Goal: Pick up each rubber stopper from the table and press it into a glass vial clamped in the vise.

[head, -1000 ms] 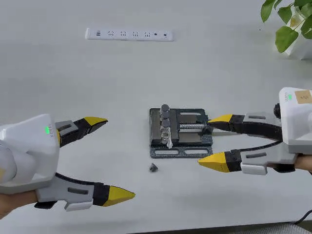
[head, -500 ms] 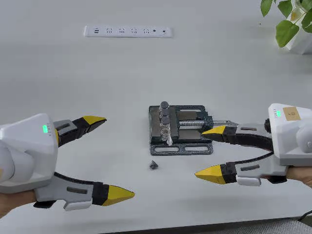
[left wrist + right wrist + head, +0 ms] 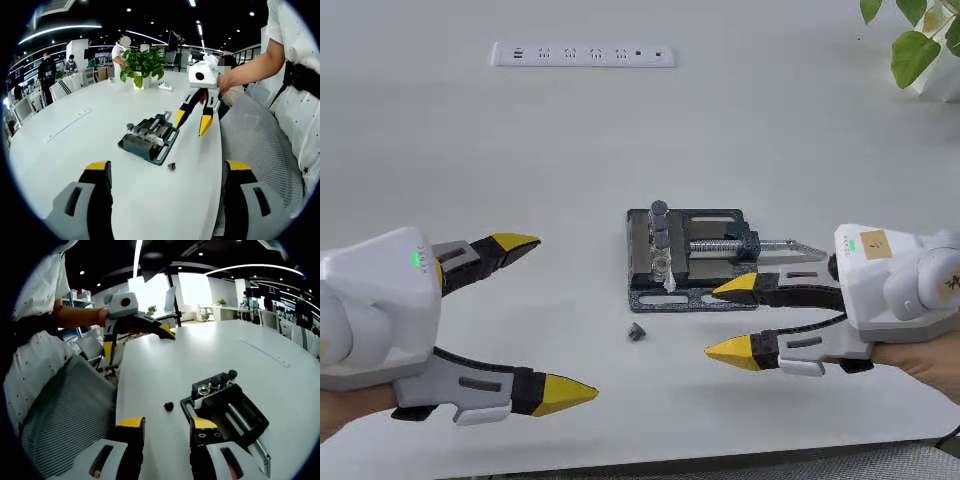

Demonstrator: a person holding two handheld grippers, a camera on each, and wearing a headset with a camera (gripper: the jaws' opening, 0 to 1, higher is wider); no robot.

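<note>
A dark vise (image 3: 715, 258) stands mid-table and clamps a row of glass vials (image 3: 661, 238). Three carry dark stoppers; the nearest vial (image 3: 662, 267) is open-topped. One loose rubber stopper (image 3: 637, 332) lies on the table just in front of the vise. My right gripper (image 3: 712, 320) hovers open to the right of that stopper, its upper tip over the vise's front edge. My left gripper (image 3: 563, 314) is open wide, farther off to the left, holding nothing. In the right gripper view the stopper (image 3: 169, 405) lies ahead between my jaws, with the vise (image 3: 235, 412) to its right.
A white power strip (image 3: 583, 55) lies at the far side of the white table (image 3: 470, 150). A potted plant (image 3: 920, 45) stands at the far right corner. In the left gripper view, chairs and people are beyond the table.
My right gripper has moved left and toward me, from beside the vise's screw down to near the loose stopper. The left gripper has stayed put.
</note>
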